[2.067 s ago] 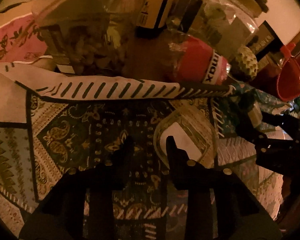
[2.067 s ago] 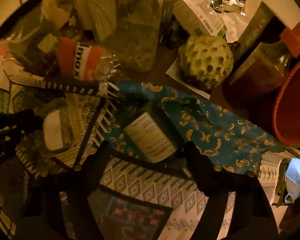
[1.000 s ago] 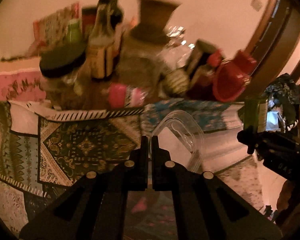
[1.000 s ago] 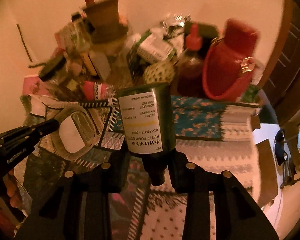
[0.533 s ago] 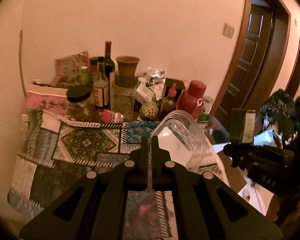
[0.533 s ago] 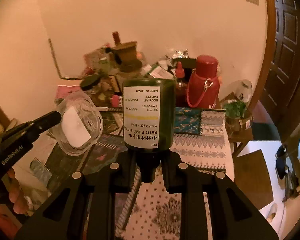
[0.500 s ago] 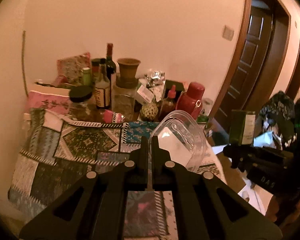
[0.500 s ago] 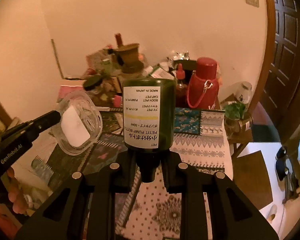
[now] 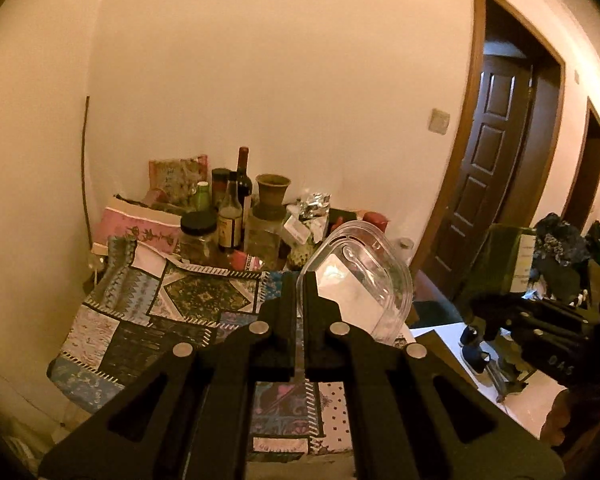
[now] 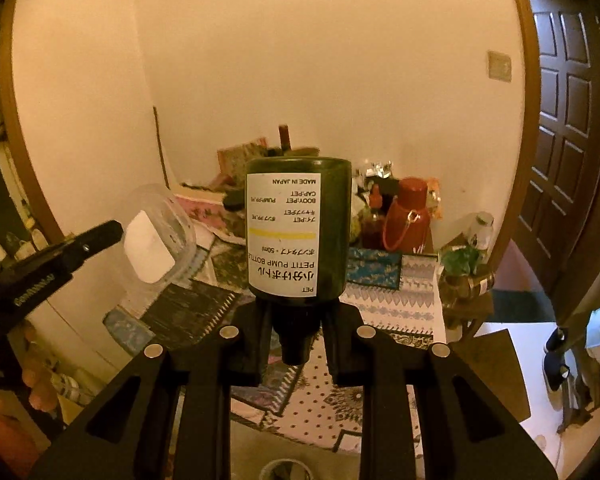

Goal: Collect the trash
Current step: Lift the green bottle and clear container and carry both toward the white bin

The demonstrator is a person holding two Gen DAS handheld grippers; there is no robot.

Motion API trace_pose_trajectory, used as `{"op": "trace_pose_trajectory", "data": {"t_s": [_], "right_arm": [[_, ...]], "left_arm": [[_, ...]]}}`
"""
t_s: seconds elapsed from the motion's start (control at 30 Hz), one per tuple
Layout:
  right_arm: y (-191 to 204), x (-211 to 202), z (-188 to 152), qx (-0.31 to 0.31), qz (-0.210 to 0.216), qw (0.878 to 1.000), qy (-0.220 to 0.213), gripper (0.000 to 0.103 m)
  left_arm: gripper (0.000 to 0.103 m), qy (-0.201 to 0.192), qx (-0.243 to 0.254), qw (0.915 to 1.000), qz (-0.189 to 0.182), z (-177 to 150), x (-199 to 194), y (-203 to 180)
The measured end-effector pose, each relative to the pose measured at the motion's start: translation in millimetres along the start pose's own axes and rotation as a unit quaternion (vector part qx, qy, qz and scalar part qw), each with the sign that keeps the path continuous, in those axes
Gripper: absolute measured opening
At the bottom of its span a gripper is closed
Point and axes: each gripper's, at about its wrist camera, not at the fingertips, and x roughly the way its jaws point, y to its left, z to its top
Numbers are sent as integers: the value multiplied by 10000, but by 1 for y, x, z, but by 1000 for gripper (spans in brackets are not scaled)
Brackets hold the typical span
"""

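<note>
My left gripper (image 9: 299, 292) is shut on the rim of a clear plastic container (image 9: 360, 276) with a white label, held in the air well back from the table. The container also shows in the right wrist view (image 10: 158, 236), with the left gripper (image 10: 114, 230) at its edge. My right gripper (image 10: 296, 320) is shut on the neck of a dark green pump bottle (image 10: 298, 236) with a white label, held bottom up. The bottle also shows at the right of the left wrist view (image 9: 508, 258).
A table with a patchwork cloth (image 9: 172, 312) stands against the wall, crowded at the back with bottles and jars (image 9: 236, 216) and a red flask (image 10: 406, 216). A dark wooden door (image 9: 488, 176) is at the right. Shoes (image 9: 476, 354) lie on the floor.
Both grippers have closed on the container and the bottle, lifted them off the cloth and pulled far back from the table. In the last half second they drew back a little more.
</note>
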Motion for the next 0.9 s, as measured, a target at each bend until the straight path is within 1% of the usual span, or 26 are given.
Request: {"op": "trace_pose_trajectory", "data": {"t_s": [0.13,0.23,0.33,0.5,0.7,0.8,0.9], "right_arm": [[22,-25,-9,69,-69,9998,-184,20],[45,-43,-21,135,-193,9994,-272,20],[66,-60,-35,280,-268,9988,-300,20],[104,-88,-70,510,-369,9975,-323,20],[132,-110,-105,741,-494,9959,-141,20],[136,-112,-118,856,-576,9946,54,20],[134,-112,-131,968,-637,9929,276,20]], "left_arm": [[1,-69,6,9998,-170,-9,-30,12],[1,-47,107,9996,-275,-20,-55,23],[1,15,213,9991,-363,-35,-84,38],[1,133,306,9983,-485,-62,-130,63],[1,397,320,9963,-694,-99,-162,78],[1,617,295,9944,-809,-115,-166,80],[1,859,317,9923,-835,-131,-163,78]]}}
